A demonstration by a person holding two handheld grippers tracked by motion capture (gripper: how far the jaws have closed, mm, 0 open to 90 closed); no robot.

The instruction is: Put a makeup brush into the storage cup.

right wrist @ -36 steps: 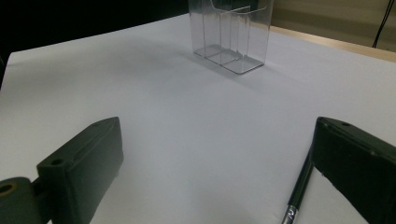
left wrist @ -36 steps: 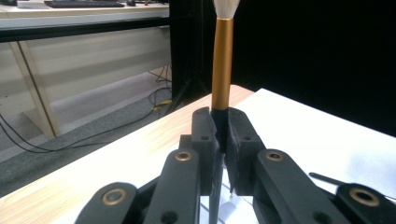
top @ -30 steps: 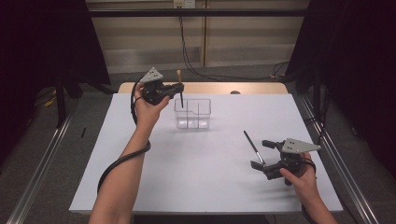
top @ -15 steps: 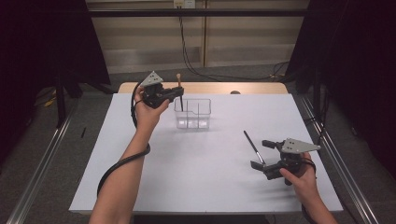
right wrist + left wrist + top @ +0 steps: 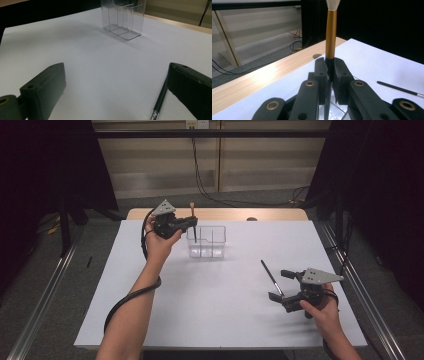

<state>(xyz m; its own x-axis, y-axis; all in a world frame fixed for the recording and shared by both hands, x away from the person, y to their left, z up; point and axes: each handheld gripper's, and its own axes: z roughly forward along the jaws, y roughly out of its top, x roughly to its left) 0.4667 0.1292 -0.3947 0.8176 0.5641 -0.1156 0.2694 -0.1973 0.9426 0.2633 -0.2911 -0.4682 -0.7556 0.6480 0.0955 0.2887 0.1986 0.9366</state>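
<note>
Two grippers in my high view: my left gripper [image 5: 192, 222] pinches an upright brush [image 5: 192, 215] above the clear organizer [image 5: 206, 241], at its 10 o'clock corner. My right gripper [image 5: 280, 286] rests spread around a black pen [image 5: 271, 278].

Left gripper view: jaws clamp the brush's gold handle [image 5: 331, 37].

Right gripper view: jaws wide apart, pen [image 5: 160, 100] by the 4 o'clock jaw.

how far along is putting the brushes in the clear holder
Nothing looks done yet: the clear holder seems to hold no brush. In hand: the left gripper is shut on the gold-handled brush, held upright over the holder's left end. Left: lower it in, then the black brush lying beside the open right gripper.
</note>
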